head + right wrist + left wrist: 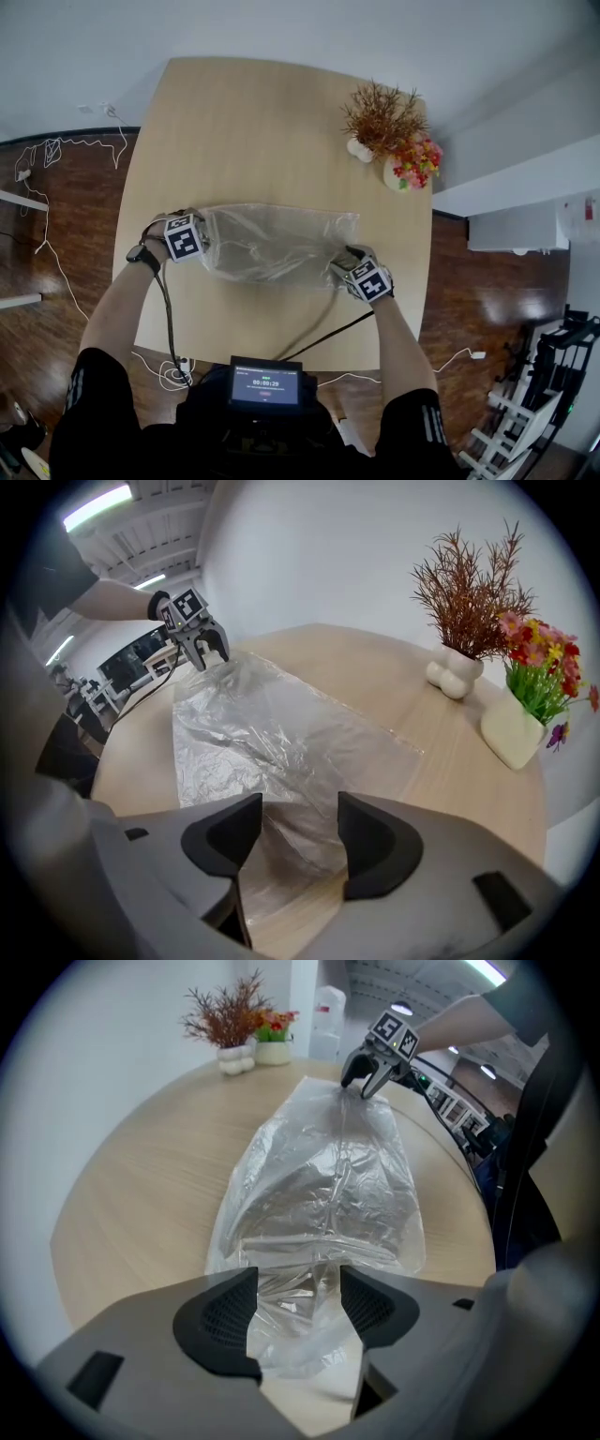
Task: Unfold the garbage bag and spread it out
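A clear, crinkled garbage bag [281, 242] lies flat across the light wooden table [234, 112], spread between my two grippers. My left gripper [200, 246] stands over the bag's left end, pointing steeply down. In the left gripper view its jaws [298, 1302] are wide apart with the bag's end [328, 1185] lying loose between them, not pinched. My right gripper [349, 269] is at the bag's right end. In the right gripper view its jaws [300, 832] are also spread, with film [272, 733] on the table between them. Each view shows the other gripper [367, 1077] [204, 649] at the bag's far end.
A white vase of dried reddish twigs [361, 148] and a pale vase of pink and yellow flowers [401, 174] stand at the table's far right. Cables [56, 150] trail over the dark wooden floor on the left. A small screen [267, 384] sits at my chest.
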Available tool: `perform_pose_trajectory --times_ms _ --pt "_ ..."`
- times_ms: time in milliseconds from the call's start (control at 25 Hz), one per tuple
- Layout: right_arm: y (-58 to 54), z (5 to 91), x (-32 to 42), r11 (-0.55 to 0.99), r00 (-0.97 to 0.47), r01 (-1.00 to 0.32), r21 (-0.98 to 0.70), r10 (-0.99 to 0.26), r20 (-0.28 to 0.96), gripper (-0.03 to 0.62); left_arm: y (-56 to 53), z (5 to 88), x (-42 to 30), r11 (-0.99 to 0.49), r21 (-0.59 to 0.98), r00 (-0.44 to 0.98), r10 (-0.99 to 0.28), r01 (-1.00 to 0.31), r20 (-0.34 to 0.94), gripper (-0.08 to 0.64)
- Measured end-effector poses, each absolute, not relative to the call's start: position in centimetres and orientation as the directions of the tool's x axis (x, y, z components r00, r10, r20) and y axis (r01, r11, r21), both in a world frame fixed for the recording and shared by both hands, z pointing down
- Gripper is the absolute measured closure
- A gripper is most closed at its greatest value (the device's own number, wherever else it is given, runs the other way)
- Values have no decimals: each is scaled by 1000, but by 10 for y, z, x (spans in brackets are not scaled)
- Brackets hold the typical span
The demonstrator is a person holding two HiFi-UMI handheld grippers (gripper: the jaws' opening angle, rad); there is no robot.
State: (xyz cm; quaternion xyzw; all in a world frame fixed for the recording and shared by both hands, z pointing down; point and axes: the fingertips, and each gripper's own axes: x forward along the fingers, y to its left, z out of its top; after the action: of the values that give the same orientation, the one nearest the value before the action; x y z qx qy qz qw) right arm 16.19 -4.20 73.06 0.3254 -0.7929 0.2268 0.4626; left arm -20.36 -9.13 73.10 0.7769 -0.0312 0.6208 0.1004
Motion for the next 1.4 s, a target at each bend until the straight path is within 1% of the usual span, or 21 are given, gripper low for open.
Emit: perform_pose_trajectory --times_ms 200,320,520,600,680,840,1200,1400 --pt "-51 711 151 679 -394 -732 -50 -362 845 308 -93 709 -192 -983 102 265 58 -155 963 275" --pt "-58 696 145 673 -412 -738 -42 -401 819 305 -99 690 -181 -985 72 303 20 -159 953 275" --pt "-68 664 143 643 -433 -766 -13 -500 750 307 -111 664 -173 -967 25 392 -80 -255 917 276" --pt "-68 654 144 628 -439 -778 -6 -536 721 331 -111 654 -174 -954 -1 422 -133 -301 897 278" --pt "-66 640 143 613 -448 -790 -13 -562 695 342 -111 642 -175 -936 -28 450 -195 -352 872 279" --pt "-62 612 140 582 -470 -812 -39 -613 635 348 -103 614 -173 -899 -46 486 -277 -435 829 281" --pt "-15 540 135 570 -495 -822 -12 -702 512 359 -50 534 -162 -851 -121 538 -426 -511 727 281" --pt "21 487 134 523 -514 -847 -93 -762 395 367 -1 491 -153 -833 -155 556 -482 -532 678 281"
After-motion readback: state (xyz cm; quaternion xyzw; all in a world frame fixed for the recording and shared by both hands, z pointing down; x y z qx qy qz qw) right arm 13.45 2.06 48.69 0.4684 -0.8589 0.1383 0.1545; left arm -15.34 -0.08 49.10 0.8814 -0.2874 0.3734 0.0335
